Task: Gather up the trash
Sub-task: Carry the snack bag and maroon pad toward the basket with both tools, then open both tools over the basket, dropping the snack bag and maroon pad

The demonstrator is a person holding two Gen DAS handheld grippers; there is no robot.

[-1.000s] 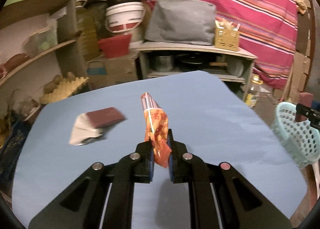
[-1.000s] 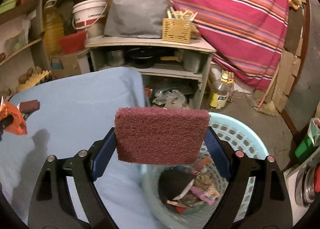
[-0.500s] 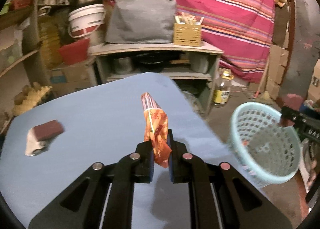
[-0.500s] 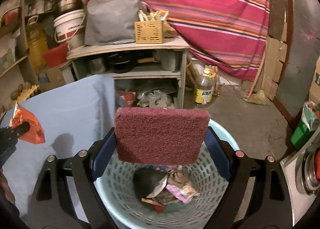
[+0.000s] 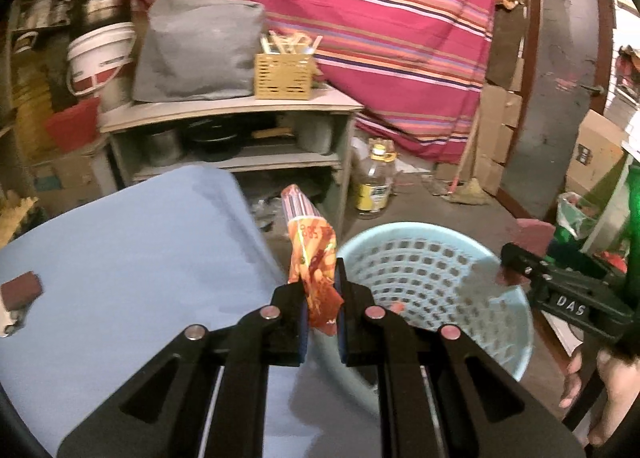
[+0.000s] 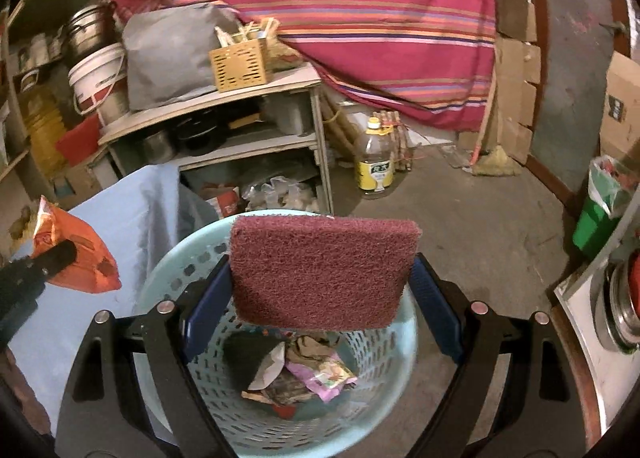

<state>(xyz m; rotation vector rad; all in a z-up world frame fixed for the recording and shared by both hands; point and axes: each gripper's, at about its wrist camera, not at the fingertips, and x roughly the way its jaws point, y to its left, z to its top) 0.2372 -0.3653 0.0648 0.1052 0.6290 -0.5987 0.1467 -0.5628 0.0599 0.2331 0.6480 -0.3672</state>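
Left wrist view: going left to right, the blue table [image 5: 120, 258] sits left of the jaws, with a maroon block on a white scrap [image 5: 18, 294] way off at its left edge. Looks like trash not picked up yet.
Left gripper [image 5: 320, 298]: jaws pressed together, pinching the orange snack wrapper [image 5: 316, 278] by its lower half, so the rest sticks up above the pads. Makes sense, a thin floppy thing needs a tight pinch.
Basket [image 5: 460, 234]: pale blue, just ahead and right of the left jaws, off the table edge and lower down. I'd say the wrapper isn't quite over the opening yet.
Right wrist view: that same wrapper shows far left of these jaws, next to the basket rim.
Right gripper [image 6: 320, 298]: jaws spread wide but clamping the maroon scouring pad [image 6: 324, 270] by its two short ends, pad face-on across the gap.
Pad's spot: right above the basket mouth, so letting go should drop it straight in.
Inside basket: wrappers and scraps [image 6: 296, 374] already piled below the jaws.
Next, my guess: release the pad, then bring the wrapper over.
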